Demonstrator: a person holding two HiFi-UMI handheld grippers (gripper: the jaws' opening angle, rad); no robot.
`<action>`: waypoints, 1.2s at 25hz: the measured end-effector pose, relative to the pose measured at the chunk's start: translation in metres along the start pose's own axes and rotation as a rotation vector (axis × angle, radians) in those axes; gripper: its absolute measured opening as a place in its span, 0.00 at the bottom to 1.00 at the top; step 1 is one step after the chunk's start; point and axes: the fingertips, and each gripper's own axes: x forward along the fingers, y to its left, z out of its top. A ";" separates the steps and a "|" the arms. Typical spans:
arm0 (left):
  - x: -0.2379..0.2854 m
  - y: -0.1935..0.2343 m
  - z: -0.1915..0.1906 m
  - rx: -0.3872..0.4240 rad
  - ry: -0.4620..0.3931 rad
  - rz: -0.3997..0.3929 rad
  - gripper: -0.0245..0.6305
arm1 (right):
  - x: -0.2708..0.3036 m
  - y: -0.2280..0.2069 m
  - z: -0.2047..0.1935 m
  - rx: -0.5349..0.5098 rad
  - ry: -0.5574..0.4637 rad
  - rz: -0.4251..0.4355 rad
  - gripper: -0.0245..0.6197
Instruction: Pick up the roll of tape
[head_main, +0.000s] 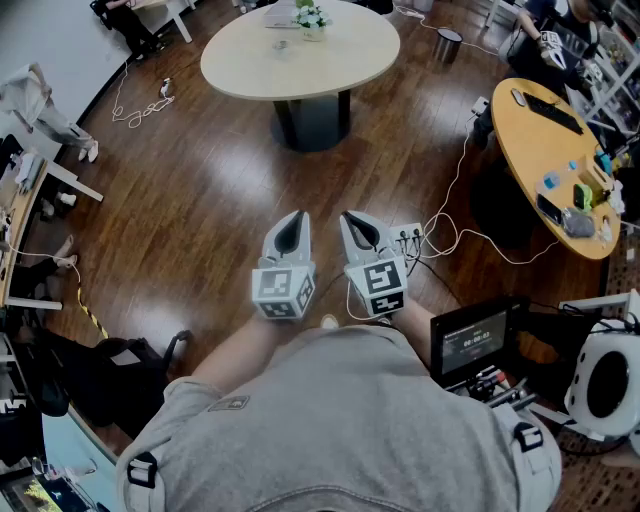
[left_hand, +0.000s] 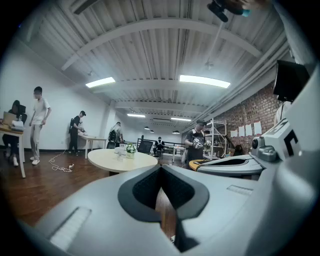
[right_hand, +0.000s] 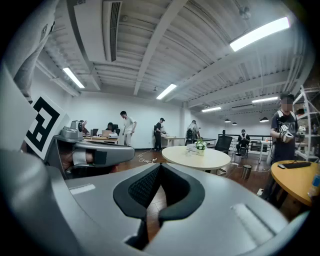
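1. While the person (head_main: 340, 430) in a grey shirt stands over it, a dark wooden floor (head_main: 200, 200) fills most of the head view.
2. Far ahead stands a round pale table (head_main: 250, 60) on a dark central foot, with a small flower pot (head_main: 311, 18) toward its far side.
3. To the right, a curved yellow table (head_main: 525, 150) bears a dark keyboard (head_main: 553, 112) at its far end and a cluster of small things at its near end.
4. Near the person's right side sits a small dark screen (head_main: 472, 338).
5. The left gripper (head_main: 298, 216) and the right gripper (head_main: 349, 216) are side by side and close together, just in front of the person's chest. Both point roughly level toward the round table.
6. In the left gripper view, the left gripper (left_hand: 160, 167) has its jaws pressed together tip to tip with nothing between them. Only floor shows through the hollow behind the tips.
7. In the right gripper view, the right gripper (right_hand: 159, 165) is the same: jaws closed tip to tip and empty.
8. A white power strip (head_main: 407, 238) lies on the floor just beyond the right gripper, and pale cables run from it toward the yellow table.
9. The roll of tape (head_main: 577, 222) is perhaps the grey roundish thing at the near end of the yellow table, though it is too small to tell for sure. It lies well apart from both grippers, to their right.
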 end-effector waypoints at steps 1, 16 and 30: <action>-0.001 0.004 0.000 0.000 0.000 -0.002 0.04 | 0.003 0.003 0.001 -0.001 -0.001 -0.001 0.06; 0.015 0.068 0.008 -0.021 -0.010 0.045 0.04 | 0.067 0.024 0.009 0.002 0.009 0.036 0.06; 0.119 0.129 0.020 -0.014 0.017 0.118 0.04 | 0.184 -0.028 0.024 0.025 0.018 0.105 0.06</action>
